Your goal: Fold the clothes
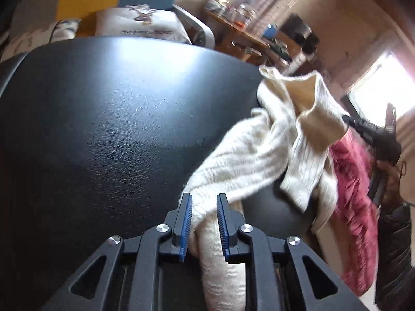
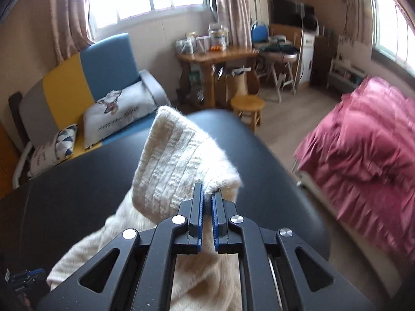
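Note:
A cream knitted sweater lies bunched at the right of a black padded table. One thick strand of it runs between the fingers of my left gripper. The strand fills the gap, the pads press on it, and its end hangs down below the jaws. My right gripper is shut on the ribbed edge of the sweater and holds it up off the table. In the left wrist view, that right gripper pinches the raised ribbed edge at the far right.
A pink quilt covers a bed right of the table. Beyond the table's far edge are a blue and yellow sofa with cushions, a round wooden stool and a cluttered wooden desk. A person's dark sleeve is at the right edge.

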Demonstrator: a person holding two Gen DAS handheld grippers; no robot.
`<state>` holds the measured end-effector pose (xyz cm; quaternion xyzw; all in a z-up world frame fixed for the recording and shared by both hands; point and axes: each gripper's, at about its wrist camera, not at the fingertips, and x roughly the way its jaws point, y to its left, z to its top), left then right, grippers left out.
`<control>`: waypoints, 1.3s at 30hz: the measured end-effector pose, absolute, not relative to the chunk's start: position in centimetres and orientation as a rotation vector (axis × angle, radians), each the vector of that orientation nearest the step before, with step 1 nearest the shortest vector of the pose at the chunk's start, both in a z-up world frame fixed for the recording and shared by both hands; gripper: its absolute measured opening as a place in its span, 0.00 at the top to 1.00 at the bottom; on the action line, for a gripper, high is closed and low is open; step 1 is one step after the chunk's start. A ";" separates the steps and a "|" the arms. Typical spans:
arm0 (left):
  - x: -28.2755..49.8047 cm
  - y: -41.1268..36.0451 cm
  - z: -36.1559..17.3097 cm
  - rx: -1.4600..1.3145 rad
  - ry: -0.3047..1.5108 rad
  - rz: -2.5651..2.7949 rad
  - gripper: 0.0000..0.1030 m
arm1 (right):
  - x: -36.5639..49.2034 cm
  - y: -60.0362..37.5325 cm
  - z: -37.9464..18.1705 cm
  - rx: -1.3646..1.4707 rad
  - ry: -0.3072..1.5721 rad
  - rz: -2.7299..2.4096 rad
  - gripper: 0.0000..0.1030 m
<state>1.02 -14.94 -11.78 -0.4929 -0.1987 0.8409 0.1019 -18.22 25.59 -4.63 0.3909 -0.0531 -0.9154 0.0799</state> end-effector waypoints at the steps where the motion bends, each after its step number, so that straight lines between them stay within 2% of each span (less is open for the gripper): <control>1: 1.0 -14.9 -12.0 -1.469 -0.558 2.476 0.82 | -18.0 25.8 -5.3 1.183 -0.191 -2.710 0.94; 11: -1.0 -14.8 -13.3 -1.535 -0.437 2.415 0.81 | -15.3 27.2 -9.5 1.260 -0.343 -2.646 0.91; 20: -2.7 -15.1 -14.8 -1.537 -0.611 2.190 0.77 | -13.0 27.2 -10.4 1.271 -0.397 -2.620 0.90; 22: -2.9 -14.8 -15.0 -1.544 -0.603 2.156 0.76 | -12.5 27.0 -10.5 1.267 -0.419 -2.608 0.90; 26: -3.2 -13.8 -15.3 -1.528 -0.612 2.146 0.78 | -12.0 26.5 -10.7 1.276 -0.431 -2.597 0.90; 27: -3.1 -13.6 -15.4 -1.534 -0.616 2.147 0.80 | -11.9 26.4 -10.8 1.282 -0.426 -2.595 0.90; 28: -3.1 -13.3 -15.4 -1.539 -0.619 2.151 0.87 | -11.8 26.3 -10.9 1.288 -0.422 -2.593 0.90; 33: -2.2 -13.7 -15.2 -1.529 -0.739 2.239 0.91 | -11.3 26.2 -11.6 1.319 -0.458 -2.564 0.90; 36: -1.1 -14.0 -13.8 -1.475 -0.727 2.323 0.91 | -11.3 26.4 -11.9 1.307 -0.538 -2.527 0.90; 37: -0.7 -14.0 -13.3 -1.452 -0.714 2.345 0.91 | -11.3 26.5 -11.9 1.296 -0.567 -2.522 0.89; 39: -0.2 -13.9 -12.2 -1.418 -0.663 2.397 0.91 | -11.4 26.7 -11.7 1.274 -0.618 -2.518 0.75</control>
